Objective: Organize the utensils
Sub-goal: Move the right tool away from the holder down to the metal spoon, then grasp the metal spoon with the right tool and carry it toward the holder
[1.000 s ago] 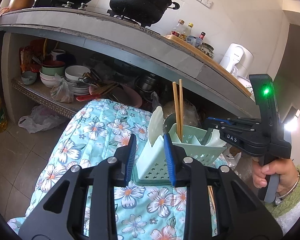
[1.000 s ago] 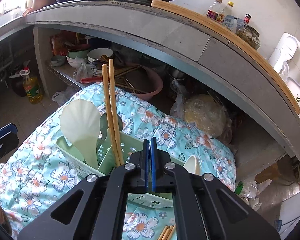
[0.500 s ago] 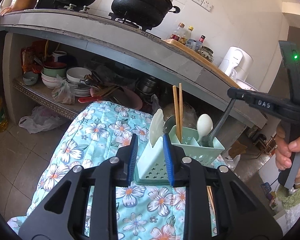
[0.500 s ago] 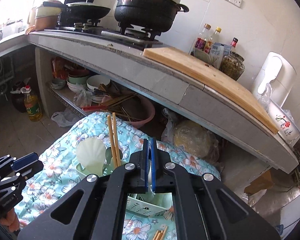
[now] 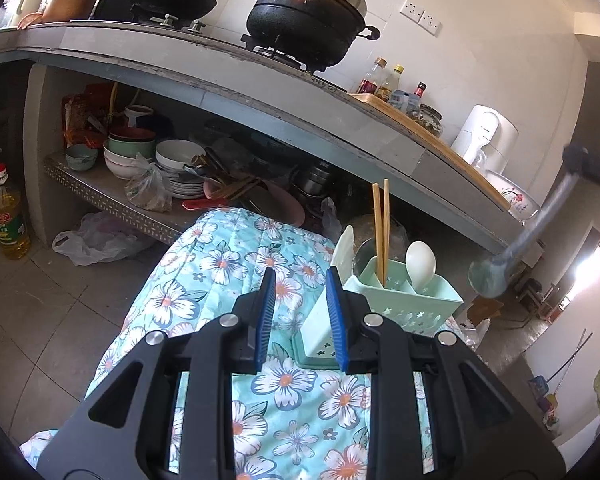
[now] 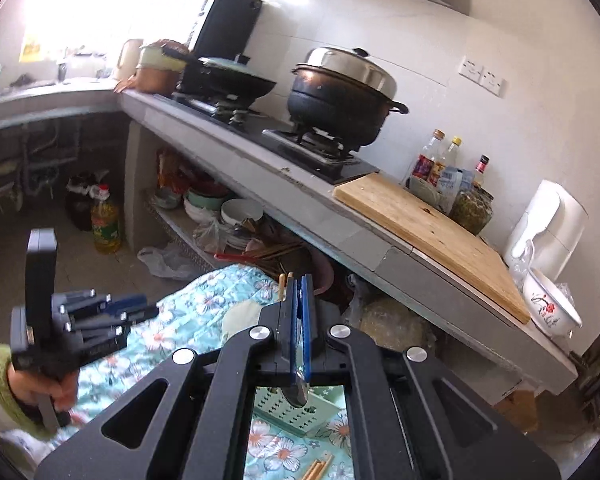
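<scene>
A mint green utensil holder (image 5: 404,300) stands on the floral cloth (image 5: 220,264). It holds two wooden chopsticks (image 5: 381,232), a white spoon (image 5: 420,260) and a pale scoop (image 5: 346,248). My left gripper (image 5: 300,316) is open and empty just in front of the holder's left corner. My right gripper (image 6: 299,328) is shut on a metal spoon (image 5: 512,252) and holds it high, up and to the right of the holder; the spoon's bowl hangs below the pads (image 6: 296,394). The holder also shows in the right wrist view (image 6: 296,412). Loose chopsticks (image 6: 318,468) lie on the cloth.
A concrete counter (image 5: 220,76) carries a black pot (image 5: 308,24), a wok, bottles, a cutting board (image 6: 428,232) and a white kettle (image 5: 486,140). A shelf below holds bowls and plates (image 5: 140,152). An oil bottle (image 5: 10,220) and plastic bag sit on the floor.
My right gripper has lifted the metal spoon out of the holder and up to the right. My left gripper has opened wider and drawn back slightly.
</scene>
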Available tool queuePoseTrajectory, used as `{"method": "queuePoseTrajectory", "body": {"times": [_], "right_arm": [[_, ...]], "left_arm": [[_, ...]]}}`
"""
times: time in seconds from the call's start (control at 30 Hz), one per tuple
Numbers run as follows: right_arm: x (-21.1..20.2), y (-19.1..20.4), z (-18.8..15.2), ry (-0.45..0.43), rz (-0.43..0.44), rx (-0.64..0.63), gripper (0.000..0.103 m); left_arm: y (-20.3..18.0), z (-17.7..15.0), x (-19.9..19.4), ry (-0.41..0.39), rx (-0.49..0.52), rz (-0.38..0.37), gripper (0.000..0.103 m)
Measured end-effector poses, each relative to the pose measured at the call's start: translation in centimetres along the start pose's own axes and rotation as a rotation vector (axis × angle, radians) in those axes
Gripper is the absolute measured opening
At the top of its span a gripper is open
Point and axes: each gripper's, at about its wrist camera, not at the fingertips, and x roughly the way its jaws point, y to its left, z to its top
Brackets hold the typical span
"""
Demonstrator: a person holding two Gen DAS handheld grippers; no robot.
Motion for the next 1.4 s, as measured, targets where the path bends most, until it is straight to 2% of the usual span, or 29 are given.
{"method": "queuePoseTrajectory", "body": {"times": [0.1,0.23,0.3,0.4,0.5,0.57,0.67,0.83,0.9,1.03,1.17,1.23,1.3,1.4], "right_arm": [[1.3,4.5,-4.6,0.089,0.066,-0.158,0.002],[2.8,10.7,-12.8,0.279,0.203,-0.300,0.003],[2.2,13.0,-16.0,0.322,0.255,-0.336,0.005],[1.1,15.0,-18.6,0.386,0.327,-0.314,0.015],[0.8,14.9,-19.9,0.438,0.390,-0.201,0.025],[0.8,13.5,-20.2,0.472,0.458,-0.069,0.036],[0.5,11.4,-20.7,0.484,0.571,0.152,0.044],[-0.3,8.2,-21.6,0.455,0.654,0.405,0.045],[-0.3,6.3,-22.3,0.444,0.627,0.507,0.045],[1.7,2.5,-24.5,0.495,0.443,0.632,0.044],[4.7,0.3,-26.6,0.540,0.384,0.715,0.039],[6.4,-0.1,-27.5,0.565,0.386,0.730,0.036],[7.8,-0.2,-28.3,0.579,0.425,0.753,0.032],[9.0,0.6,-28.8,0.592,0.475,0.758,0.020]], "left_arm": [[0.9,-0.3,-0.4,0.006,-0.008,0.016,0.024],[1.9,-0.7,-0.5,0.020,-0.025,0.021,0.024],[2.1,-0.9,-0.5,0.025,-0.025,0.021,0.024],[2.2,-1.1,-0.3,0.034,-0.023,0.015,0.024],[2.2,-1.4,-0.1,0.042,-0.028,0.007,0.024],[2.1,-1.8,0.0,0.048,-0.026,0.006,0.024],[2.1,-2.3,0.3,0.065,-0.026,0.005,0.024],[2.1,-2.9,0.6,0.080,-0.025,0.010,0.024],[2.1,-3.0,0.7,0.084,-0.025,0.010,0.024],[1.8,-3.1,0.9,0.090,-0.020,0.009,0.024],[1.4,-3.5,1.0,0.103,-0.014,0.011,0.024],[1.4,-3.8,1.0,0.114,-0.019,0.014,0.024],[1.3,-4.3,1.1,0.125,-0.020,0.017,0.024],[1.2,-4.9,1.1,0.141,-0.017,0.026,0.024]]}}
